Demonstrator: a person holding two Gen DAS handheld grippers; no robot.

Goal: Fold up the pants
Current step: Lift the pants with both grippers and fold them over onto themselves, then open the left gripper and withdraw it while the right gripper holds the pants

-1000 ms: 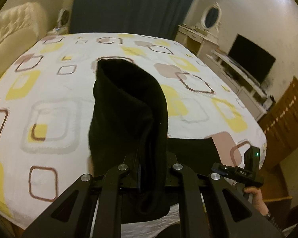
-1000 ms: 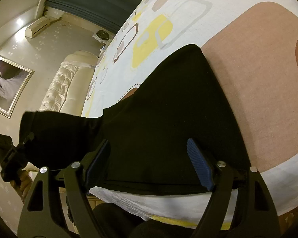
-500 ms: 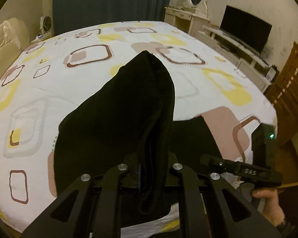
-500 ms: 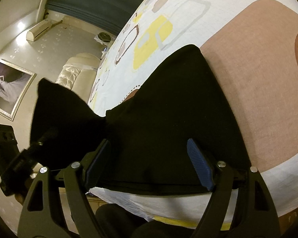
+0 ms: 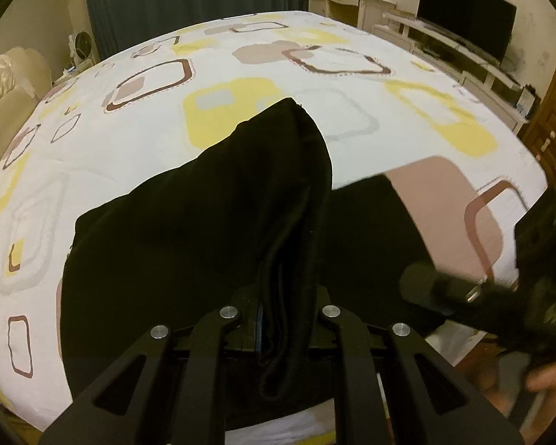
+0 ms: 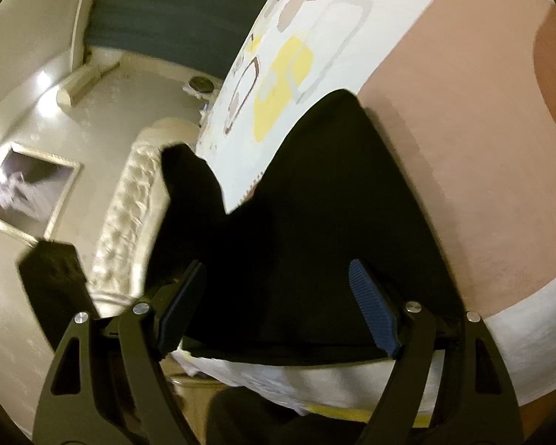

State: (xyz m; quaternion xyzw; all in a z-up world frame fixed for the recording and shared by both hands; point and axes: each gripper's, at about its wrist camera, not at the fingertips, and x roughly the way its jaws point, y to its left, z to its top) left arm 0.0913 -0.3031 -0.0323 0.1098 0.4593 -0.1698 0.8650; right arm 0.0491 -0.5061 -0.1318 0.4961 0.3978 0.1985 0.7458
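The black pants (image 5: pixel 189 244) lie on the patterned bed sheet (image 5: pixel 241 74) near its front edge. My left gripper (image 5: pixel 285 330) is shut on a bunched fold of the pants and holds it raised, so the cloth drapes forward over the flat part. My right gripper (image 6: pixel 278 307) is open, its blue pads (image 6: pixel 370 307) on either side of the flat black cloth (image 6: pixel 333 204) at the bed edge. The right gripper also shows in the left wrist view (image 5: pixel 500 289), blurred. The lifted cloth shows at the left of the right wrist view (image 6: pixel 189 185).
A cream tufted headboard (image 6: pixel 129 204) stands at the left. A dark curtain (image 5: pixel 189 0) hangs behind the bed. A television (image 5: pixel 467 29) on a white cabinet and a wooden door (image 5: pixel 552 111) are to the right. A framed picture (image 6: pixel 26 185) hangs on the wall.
My left gripper has carried the raised fold of the pants to the right, over the flat part and toward my right gripper. My right gripper has shifted a little and stays open.
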